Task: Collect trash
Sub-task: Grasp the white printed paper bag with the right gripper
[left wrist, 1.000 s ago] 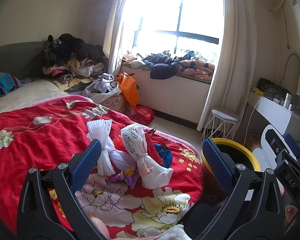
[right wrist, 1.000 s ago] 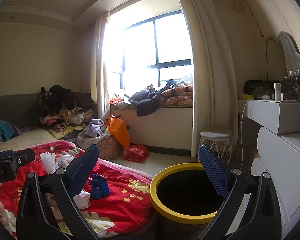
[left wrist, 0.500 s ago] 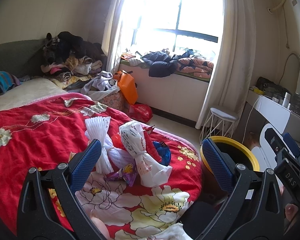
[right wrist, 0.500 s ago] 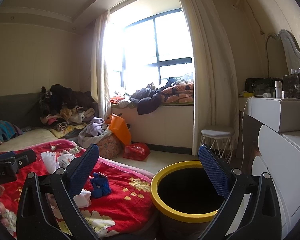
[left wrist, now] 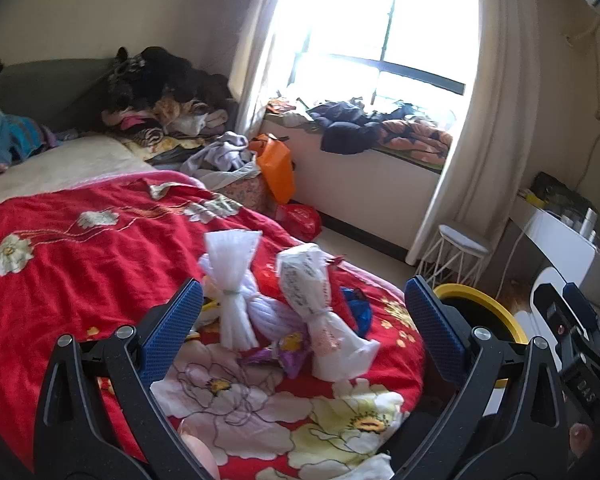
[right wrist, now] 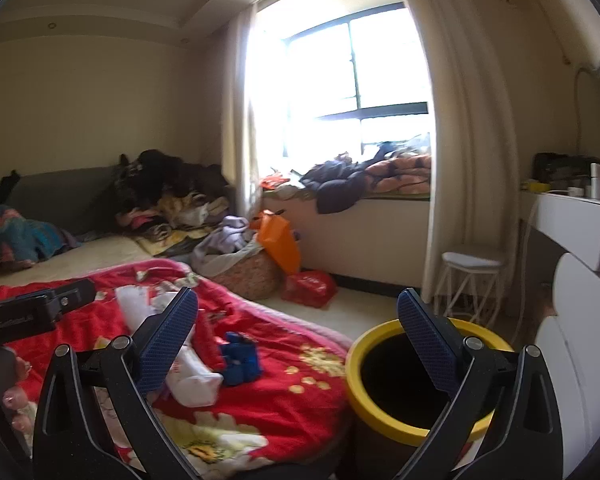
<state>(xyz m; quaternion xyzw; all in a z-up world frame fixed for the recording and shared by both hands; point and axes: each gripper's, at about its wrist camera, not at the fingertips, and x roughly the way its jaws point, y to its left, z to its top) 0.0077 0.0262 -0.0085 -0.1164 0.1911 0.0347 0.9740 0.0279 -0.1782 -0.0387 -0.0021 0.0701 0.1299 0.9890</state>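
Trash lies on the red flowered blanket: a tied white foam-net bundle, a white printed plastic bag, a purple wrapper and a blue crumpled wrapper. My left gripper hovers open above and in front of this pile, nothing between its fingers. The yellow-rimmed black bin stands at the bed's corner. My right gripper is open, with the blue wrapper and white bag at its left finger and the bin at its right finger.
A white stool and a white dresser stand to the right of the bin. An orange bag, a red bag and a laundry basket sit on the floor below the window ledge. Clothes are piled on the grey sofa.
Both grippers have drifted slightly, shifting the views a little; the trash pile sits slightly closer between the left fingers. Both stay open and nothing was picked up.
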